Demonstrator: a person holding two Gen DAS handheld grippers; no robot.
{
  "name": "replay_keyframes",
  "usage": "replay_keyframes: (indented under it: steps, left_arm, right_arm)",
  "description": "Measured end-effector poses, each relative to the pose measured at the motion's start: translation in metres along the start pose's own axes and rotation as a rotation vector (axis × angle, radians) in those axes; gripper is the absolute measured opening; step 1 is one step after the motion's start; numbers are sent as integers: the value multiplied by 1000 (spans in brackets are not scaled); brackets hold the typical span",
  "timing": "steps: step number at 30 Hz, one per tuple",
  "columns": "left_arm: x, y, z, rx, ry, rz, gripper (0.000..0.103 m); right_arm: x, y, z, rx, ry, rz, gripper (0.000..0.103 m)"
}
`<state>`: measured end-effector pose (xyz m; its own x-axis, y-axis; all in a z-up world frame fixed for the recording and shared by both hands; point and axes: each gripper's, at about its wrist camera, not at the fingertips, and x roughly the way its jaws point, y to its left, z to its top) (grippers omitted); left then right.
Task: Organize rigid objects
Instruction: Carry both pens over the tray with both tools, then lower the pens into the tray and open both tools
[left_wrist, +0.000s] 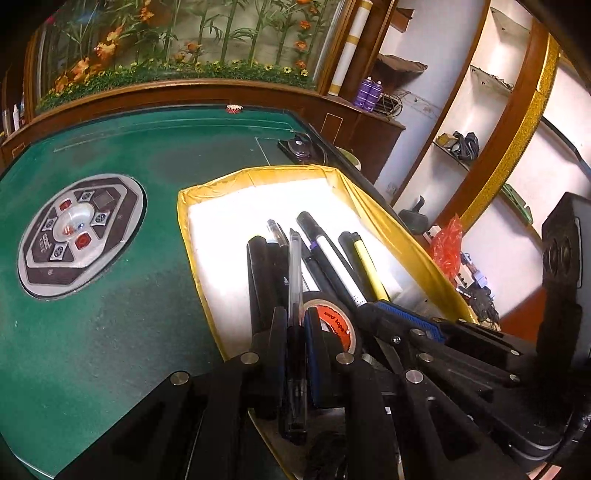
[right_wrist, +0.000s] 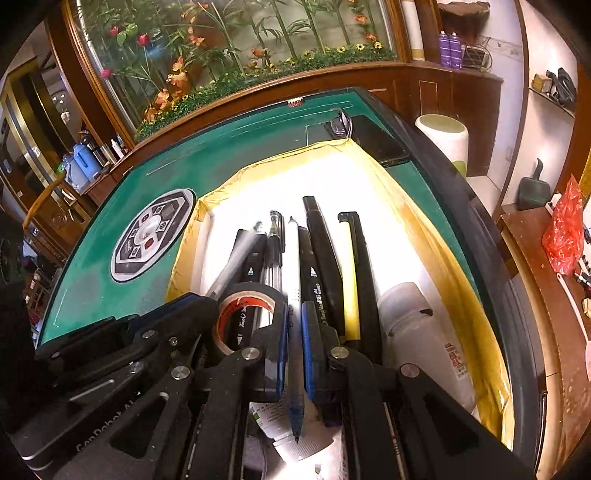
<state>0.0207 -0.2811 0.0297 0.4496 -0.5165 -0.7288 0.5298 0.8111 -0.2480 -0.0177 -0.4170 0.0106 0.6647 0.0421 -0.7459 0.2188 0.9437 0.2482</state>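
Two tongs at work: both held low over one tray, side by side, each closed on a pen.
Counter: green felt-topped counter (left_wrist: 110, 332) with a round grey and black control panel (left_wrist: 79, 236) set in its middle; a dark flat device (right_wrist: 380, 142) lies at the far corner.
Tray: shallow yellow-walled tray with a white floor (left_wrist: 229, 221) on the counter's right part, beside the control panel.
Bottle: white plastic bottle with a printed label (right_wrist: 417, 325) lying in the tray's right side, next to the pens.
Pens in tray: several black markers and pens in a rough row, pointing away from the cameras, among them a yellow-barrelled pen with a black clip (right_wrist: 352, 280) and a black marker with white print (right_wrist: 321, 254).
Tape: black roll of tape with an orange-red core (right_wrist: 243, 310), propped on the pens between the two tongs.
Left tongs (left_wrist: 295, 325): jaws nearly together, clamped on a clear-barrelled ballpoint pen (left_wrist: 294, 266) that points out over the tray.
Right tongs (right_wrist: 293, 332): jaws pressed tight on a slim pen with a white upper barrel and blue lower end (right_wrist: 294, 266), lying lengthwise among the row.
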Motion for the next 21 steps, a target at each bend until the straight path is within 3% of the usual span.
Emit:
replay_keyframes:
  steps: [21]
  left_arm:
    - [2, -12, -6, 103, -52, 79, 10]
  right_arm:
    - [9, -3, -1, 10, -5, -40, 8]
